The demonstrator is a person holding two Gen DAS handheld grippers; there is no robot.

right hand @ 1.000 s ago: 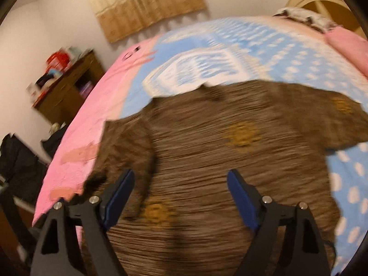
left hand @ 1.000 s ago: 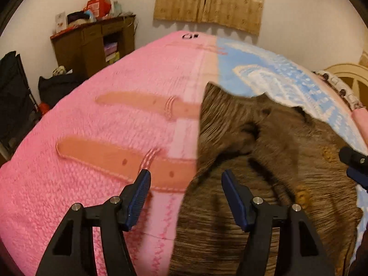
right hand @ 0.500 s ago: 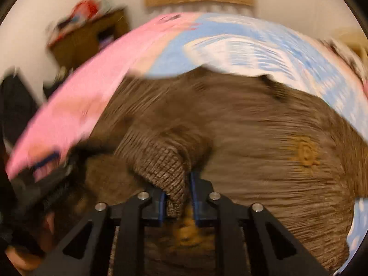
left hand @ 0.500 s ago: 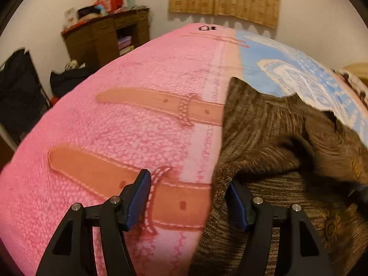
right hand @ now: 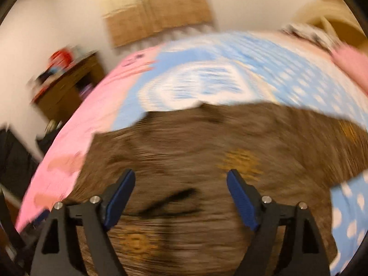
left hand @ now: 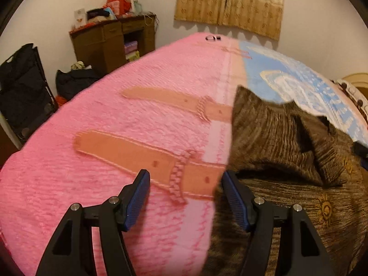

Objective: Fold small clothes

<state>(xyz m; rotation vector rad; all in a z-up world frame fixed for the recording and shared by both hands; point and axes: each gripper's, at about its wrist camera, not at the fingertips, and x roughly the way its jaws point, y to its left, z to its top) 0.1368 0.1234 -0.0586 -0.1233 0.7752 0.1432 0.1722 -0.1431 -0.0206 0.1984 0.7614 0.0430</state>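
A small brown knitted sweater [left hand: 287,161] with yellow sun motifs lies on the bed; one sleeve is folded over onto its body. It also fills the lower part of the blurred right wrist view [right hand: 207,161]. My left gripper [left hand: 185,197] is open and empty, over the pink blanket at the sweater's left edge, its right finger beside the fabric. My right gripper [right hand: 180,197] is open and empty, above the sweater's middle. A dark bit of the right gripper shows at the right edge of the left wrist view [left hand: 361,149].
The bed carries a pink blanket [left hand: 115,149] with tan strap patterns and a blue and white part [right hand: 218,80]. A brown wooden cabinet [left hand: 112,41] with clutter stands at the back left by the wall. Dark bags [left hand: 20,92] lie on the floor at left.
My right gripper was shut on the sweater's cuff half a second ago; it has let go, opened and pulled back. The sleeve now lies folded on the body. My left gripper stayed open and shifted slightly.
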